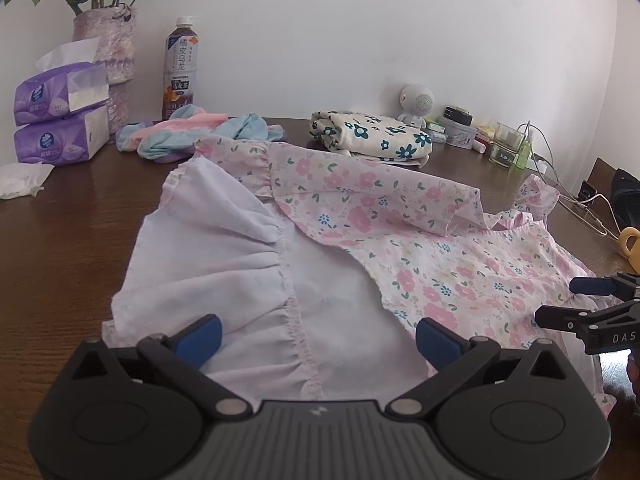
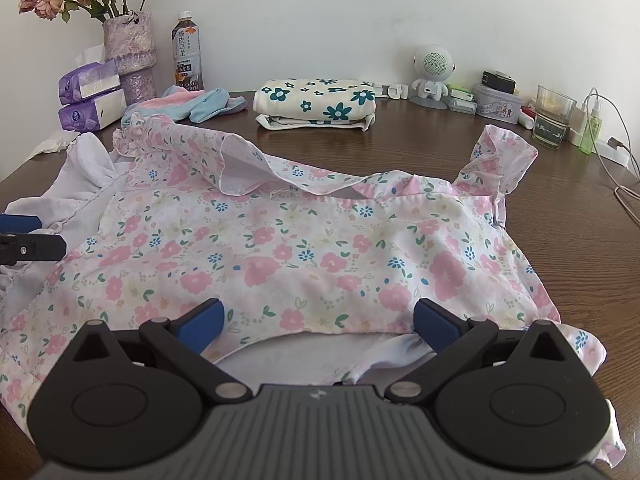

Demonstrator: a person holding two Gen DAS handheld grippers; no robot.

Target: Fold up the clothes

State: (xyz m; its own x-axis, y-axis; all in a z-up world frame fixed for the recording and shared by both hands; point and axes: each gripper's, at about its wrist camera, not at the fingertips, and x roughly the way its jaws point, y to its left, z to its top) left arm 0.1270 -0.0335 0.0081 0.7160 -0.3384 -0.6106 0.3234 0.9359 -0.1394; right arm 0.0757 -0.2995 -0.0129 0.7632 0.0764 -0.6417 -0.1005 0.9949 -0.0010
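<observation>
A pink floral dress (image 1: 420, 240) (image 2: 304, 248) lies spread on the dark wooden table (image 1: 72, 232), its white lining (image 1: 224, 264) turned up on the left part. My left gripper (image 1: 318, 336) hovers low over the white lining, jaws wide apart, no cloth pinched between the blue pads (image 1: 204, 334). My right gripper (image 2: 318, 322) stands over the floral hem, also wide open, with fabric lying under it but not clamped. In the left wrist view the right gripper's fingers (image 1: 592, 286) show at the right edge; in the right wrist view the left gripper's fingers (image 2: 24, 224) show at the left edge.
A folded cream cloth with teal flowers (image 2: 316, 106) and a crumpled pink and blue garment (image 1: 192, 132) lie behind the dress. Tissue packs (image 1: 60, 120), a vase (image 2: 130, 52), a bottle (image 2: 188, 54), a small speaker (image 2: 430, 72), jars and cables (image 2: 616, 160) line the wall.
</observation>
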